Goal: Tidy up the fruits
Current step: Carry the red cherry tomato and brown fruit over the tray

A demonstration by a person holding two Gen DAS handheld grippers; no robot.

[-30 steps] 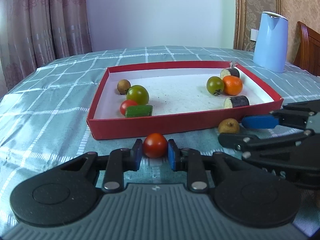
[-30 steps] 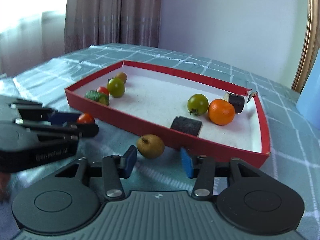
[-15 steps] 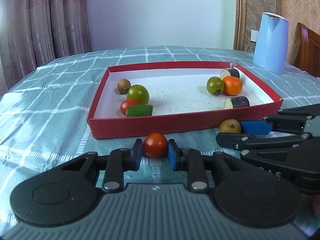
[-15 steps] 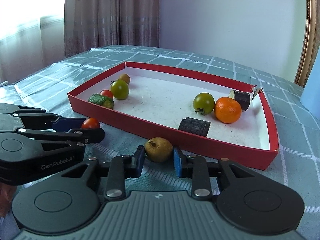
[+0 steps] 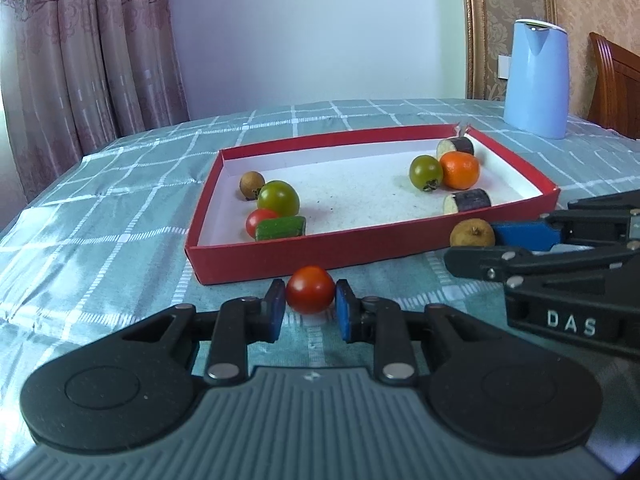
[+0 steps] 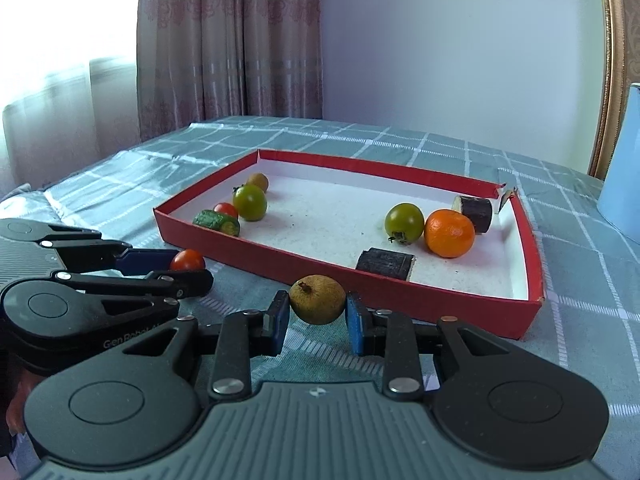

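Red tomato [image 5: 310,289] within left claw [image 5: 310,308], longan [image 6: 318,298] within right claw [image 6: 318,320]

Soft daylight from curtained window [image 6: 60,92] (blown out) — sharp centre, fisheye-bent edges.

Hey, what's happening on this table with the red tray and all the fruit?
A person is sorting fruit with two hand-held grippers. The left gripper is shut on a red tomato, and the right gripper is shut on a small brown fruit. Both fruits sit just outside the red tray, which already holds more produce.
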